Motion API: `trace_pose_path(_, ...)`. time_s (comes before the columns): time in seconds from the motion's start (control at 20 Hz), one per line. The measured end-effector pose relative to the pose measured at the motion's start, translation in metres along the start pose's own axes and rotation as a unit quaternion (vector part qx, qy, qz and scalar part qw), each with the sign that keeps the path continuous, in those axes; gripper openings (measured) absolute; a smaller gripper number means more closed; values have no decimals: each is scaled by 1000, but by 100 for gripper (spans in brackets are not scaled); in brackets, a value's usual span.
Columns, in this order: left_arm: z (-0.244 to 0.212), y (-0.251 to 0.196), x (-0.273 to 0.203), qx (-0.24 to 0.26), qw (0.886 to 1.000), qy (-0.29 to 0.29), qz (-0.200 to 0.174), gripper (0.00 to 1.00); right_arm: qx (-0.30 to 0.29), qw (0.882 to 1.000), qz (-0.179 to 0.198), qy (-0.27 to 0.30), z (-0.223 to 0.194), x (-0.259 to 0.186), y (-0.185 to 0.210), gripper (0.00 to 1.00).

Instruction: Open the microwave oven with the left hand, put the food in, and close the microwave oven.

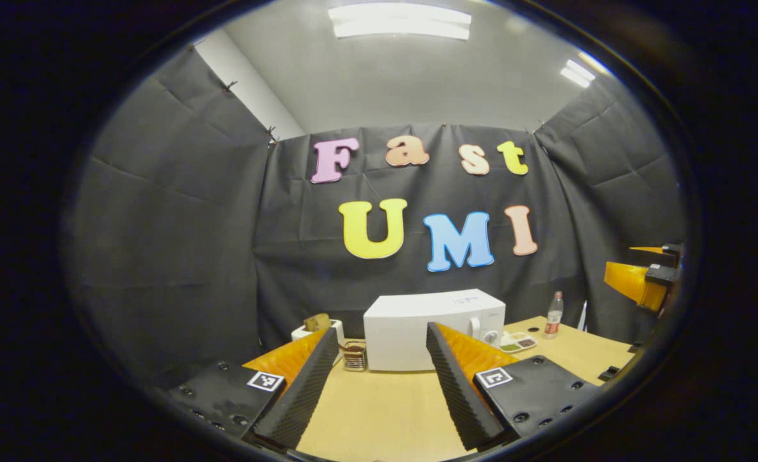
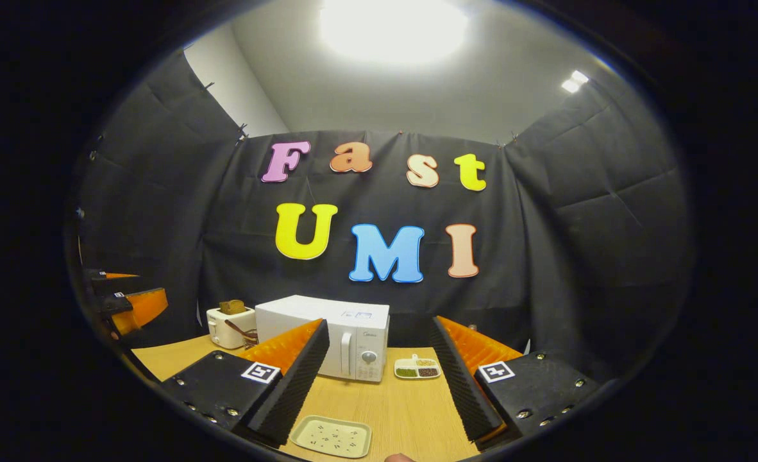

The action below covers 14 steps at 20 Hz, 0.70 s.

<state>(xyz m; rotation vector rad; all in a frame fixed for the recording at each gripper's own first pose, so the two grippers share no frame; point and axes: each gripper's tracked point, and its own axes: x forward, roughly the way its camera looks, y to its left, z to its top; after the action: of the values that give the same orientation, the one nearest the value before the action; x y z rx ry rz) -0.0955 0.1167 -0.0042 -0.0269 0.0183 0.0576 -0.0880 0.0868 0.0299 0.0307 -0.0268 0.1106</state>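
We hold the left gripper (image 1: 379, 385) and the right gripper (image 2: 379, 385) with jaws wide, gripping nothing; the closed microwave (image 1: 433, 328) sits at twelve o'clock on the table (image 1: 379, 410).

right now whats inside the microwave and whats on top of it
The microwave has its door shut, so its inside is hidden. Its white top looks bare apart from a small printed mark near the front. Food sits outside: a divided dish at its right on the table.
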Motion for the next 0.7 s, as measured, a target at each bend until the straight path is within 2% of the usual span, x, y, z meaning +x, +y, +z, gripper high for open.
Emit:
trace_pose_path(0.2, -1, 5, -2, 2, 1000, -2, -3, 92, 3, 1000, -1, -8, 10, 4, 11, 96)
trace_pose_path(0.7, -1, 9, 5, 2, 1000, -1, -14, 93, -2, 1000, 6, -6, 5, 4, 30, 96)
